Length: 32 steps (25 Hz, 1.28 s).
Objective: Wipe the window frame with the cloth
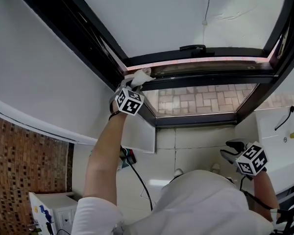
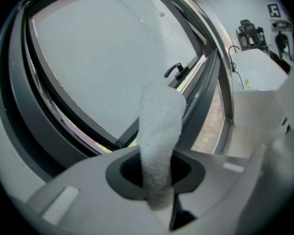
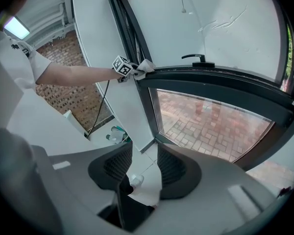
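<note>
While reaching up at far left, clamps the white cloth [image 1: 142, 74] in the left gripper [image 1: 133, 83], free end pressed to a left-hand corner of the dark window frame [image 1: 201, 77]. Along the left gripper [image 2: 157, 173]: jaws clenched on a narrow fold of the cloth [image 2: 159, 124], the rest standing out past them as a fuzzy tongue toward the window frame [image 2: 44, 126].

Looks light, soft and floppy, terry-like, unlikely to slip out or tear. Probably folds away under pressure, though, so best gripped short, close to the working end, and bunched thick for a firm pad. Should drag rather than glide along the window frame. Calls for care near the black window handle [image 1: 192, 47] farther right, a likely snag.

Lower right, well apart from the window: right gripper [image 1: 232, 150] idle. Along the right gripper [image 3: 139, 168]: jaws released and parted, grasping nothing, only floor [image 3: 137, 160] and wall showing between.
</note>
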Each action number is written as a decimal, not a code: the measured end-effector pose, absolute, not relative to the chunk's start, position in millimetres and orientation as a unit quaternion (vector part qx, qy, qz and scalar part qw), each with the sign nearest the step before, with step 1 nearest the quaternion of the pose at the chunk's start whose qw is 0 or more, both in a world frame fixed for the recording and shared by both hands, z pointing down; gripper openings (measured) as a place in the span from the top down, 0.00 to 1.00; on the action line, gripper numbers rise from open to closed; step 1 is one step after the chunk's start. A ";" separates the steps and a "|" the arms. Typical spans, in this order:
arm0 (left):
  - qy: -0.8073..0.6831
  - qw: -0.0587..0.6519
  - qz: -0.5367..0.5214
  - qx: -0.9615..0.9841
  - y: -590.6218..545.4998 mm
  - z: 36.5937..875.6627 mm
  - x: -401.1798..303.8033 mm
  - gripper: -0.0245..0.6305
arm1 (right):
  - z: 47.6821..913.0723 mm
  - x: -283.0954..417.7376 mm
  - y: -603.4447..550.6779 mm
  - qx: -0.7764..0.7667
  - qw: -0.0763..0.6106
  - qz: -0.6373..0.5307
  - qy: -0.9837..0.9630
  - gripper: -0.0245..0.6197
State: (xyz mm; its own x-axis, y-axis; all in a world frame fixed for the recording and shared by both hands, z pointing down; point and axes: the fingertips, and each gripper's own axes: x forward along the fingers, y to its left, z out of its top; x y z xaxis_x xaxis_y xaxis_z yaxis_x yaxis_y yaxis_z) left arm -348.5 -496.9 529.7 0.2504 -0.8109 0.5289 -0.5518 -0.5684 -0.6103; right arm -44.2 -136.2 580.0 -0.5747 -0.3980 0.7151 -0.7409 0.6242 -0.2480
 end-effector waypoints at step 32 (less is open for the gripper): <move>0.248 0.246 -0.406 -0.844 -400.2 479.2 -48.2 0.82 | 581.4 13.7 -129.1 0.370 0.288 0.277 -0.839 0.71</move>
